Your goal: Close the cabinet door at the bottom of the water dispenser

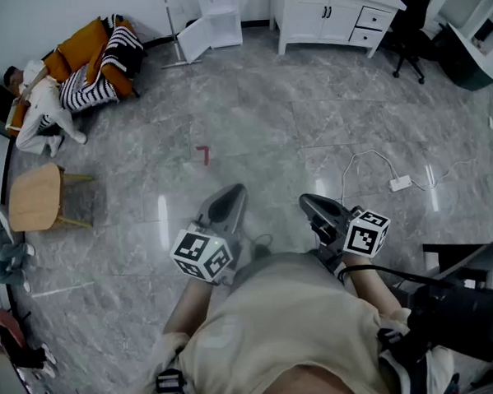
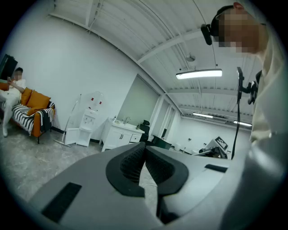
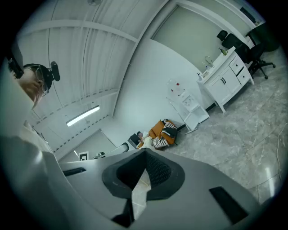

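1. Grey marble floor [image 1: 250, 109] everywhere, white walls, and lots of bare room between me and the far wall. There's an orange sofa [image 1: 91, 56] at the far left with a person on it, and a white sideboard [image 1: 328, 19] at the far right.
2. Water dispenser [image 1: 218, 16] stands against that far wall, between the sofa and the sideboard. It's well apart from me, so nothing's in reach.
3. Its bottom cabinet door [image 1: 192, 40] is swung out to the left, wide open. Task-wise, I'd say nothing is done yet. What's left is basically everything: walk over, get a gripper against the outside of the door, and push it round till it sits flush.
4. Both my arms are tucked in low in front of my body. The grippers sit side by side, pointing roughly level with a slight dip, toward the dispenser end of the room.
5. Left gripper [image 1: 228, 203]: jaws together, pads touching, nothing between them.
6. Right gripper [image 1: 317, 206]: same deal, jaws closed at the tips and empty.
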The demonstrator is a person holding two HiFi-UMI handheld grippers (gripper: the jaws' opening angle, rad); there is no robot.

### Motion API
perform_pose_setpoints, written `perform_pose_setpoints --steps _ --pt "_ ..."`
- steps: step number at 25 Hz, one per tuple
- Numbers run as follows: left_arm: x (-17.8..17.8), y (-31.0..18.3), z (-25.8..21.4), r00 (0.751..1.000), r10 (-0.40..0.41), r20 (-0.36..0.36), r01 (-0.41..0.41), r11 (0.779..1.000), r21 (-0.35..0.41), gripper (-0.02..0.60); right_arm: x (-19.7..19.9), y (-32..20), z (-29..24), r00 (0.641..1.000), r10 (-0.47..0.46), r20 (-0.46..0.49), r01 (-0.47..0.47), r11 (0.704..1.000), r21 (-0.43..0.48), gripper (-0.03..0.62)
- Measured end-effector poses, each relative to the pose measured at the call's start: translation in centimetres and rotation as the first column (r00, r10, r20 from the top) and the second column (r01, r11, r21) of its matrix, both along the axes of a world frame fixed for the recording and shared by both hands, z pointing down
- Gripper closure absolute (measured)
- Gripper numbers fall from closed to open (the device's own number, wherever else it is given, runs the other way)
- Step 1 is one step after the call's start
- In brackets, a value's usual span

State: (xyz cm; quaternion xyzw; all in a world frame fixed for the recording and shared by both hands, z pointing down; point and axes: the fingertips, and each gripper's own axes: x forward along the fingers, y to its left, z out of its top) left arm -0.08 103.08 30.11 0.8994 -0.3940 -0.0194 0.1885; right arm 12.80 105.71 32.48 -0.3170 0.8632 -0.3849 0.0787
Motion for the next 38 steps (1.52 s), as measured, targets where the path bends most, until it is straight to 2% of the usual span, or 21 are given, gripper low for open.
perform_pose_setpoints --steps 7,15,21,26,30,34,38 --pt "-0.3 0.0 -0.2 1.000 -0.010 -0.019 0.011 1.000 0.005 0.588 0.3 0.0 1.0 0.999 0.009 0.038 -0.006 0.997 -0.082 0.583" --pt "-0.3 -0.4 1.3 1.000 -0.014 -0.019 0.014 1.000 -0.028 0.588 0.5 0.2 0.9 1.000 0.007 0.013 -0.007 0.999 -0.050 0.583" --pt "2.1 -1.7 1.3 1.000 0.007 -0.011 -0.008 0.999 -0.037 0.588 2.0 -1.3 0.9 0.999 -0.015 -0.048 0.013 1.000 -0.028 0.583" --pt "4.9 -4.3 0.9 1.000 0.013 0.027 -0.012 0.999 -0.039 0.588 4.2 -4.5 0.7 0.996 -0.027 -0.089 0.030 0.999 0.036 0.583" --pt "7.6 -7.3 -0.2 0.998 0.021 0.065 -0.020 1.000 -0.014 0.588 5.5 -7.6 0.0 0.986 -0.071 -0.152 0.090 0.988 0.127 0.583" --pt "10.7 -10.2 -1.4 0.994 0.025 0.110 -0.027 0.999 0.021 0.588 6.7 -9.5 -0.9 0.967 -0.131 -0.217 0.178 0.960 0.214 0.583" --pt "13.9 -11.8 -2.0 0.983 0.010 0.183 -0.024 0.997 0.072 0.588 8.6 -10.6 -1.2 0.929 -0.175 -0.327 0.274 0.919 0.284 0.583"
